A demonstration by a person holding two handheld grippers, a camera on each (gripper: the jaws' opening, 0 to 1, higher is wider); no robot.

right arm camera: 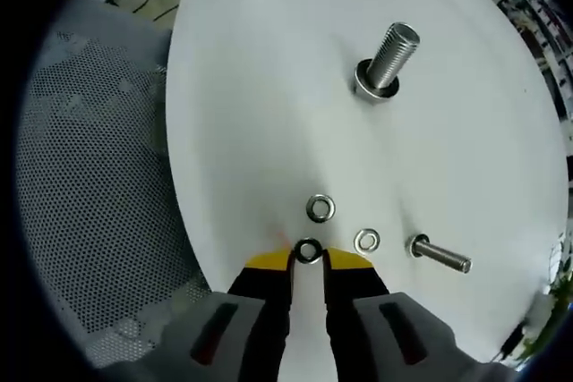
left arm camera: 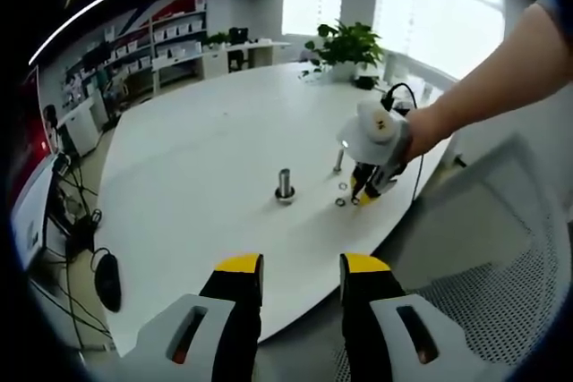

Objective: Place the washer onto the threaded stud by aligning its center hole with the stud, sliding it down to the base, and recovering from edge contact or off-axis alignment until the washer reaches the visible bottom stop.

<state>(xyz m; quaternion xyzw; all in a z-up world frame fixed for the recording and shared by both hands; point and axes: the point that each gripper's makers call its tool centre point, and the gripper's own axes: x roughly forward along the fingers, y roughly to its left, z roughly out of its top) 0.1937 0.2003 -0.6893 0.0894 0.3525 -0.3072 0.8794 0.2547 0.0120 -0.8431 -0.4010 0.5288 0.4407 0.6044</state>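
On the white table (right arm camera: 269, 87) in the right gripper view, going left to right: a mesh chair back (right arm camera: 98, 176) sits off the table's edge, then the right gripper (right arm camera: 308, 261) comes up from the bottom with its yellow-tipped jaws nearly closed, pinching a small washer (right arm camera: 308, 250) between the tips. Just above that lies a second washer (right arm camera: 320, 207) flat on the table, and a third washer (right arm camera: 366, 241) lies a bit to the right. Next to that one is a thin bolt (right arm camera: 439, 255) lying on its side. The big threaded stud (right arm camera: 387, 64) stands upright further up, well apart from the held washer, with a ring or nut around its base.

In the left gripper view, the left gripper (left arm camera: 301, 275) hangs off the table edge, jaws moderately apart with nothing between them. The stud (left arm camera: 285, 185) stands mid-table, and to its right a person's hand (left arm camera: 421, 131) holds the right gripper (left arm camera: 365, 196) down at the tabletop beside a loose washer (left arm camera: 341, 201).
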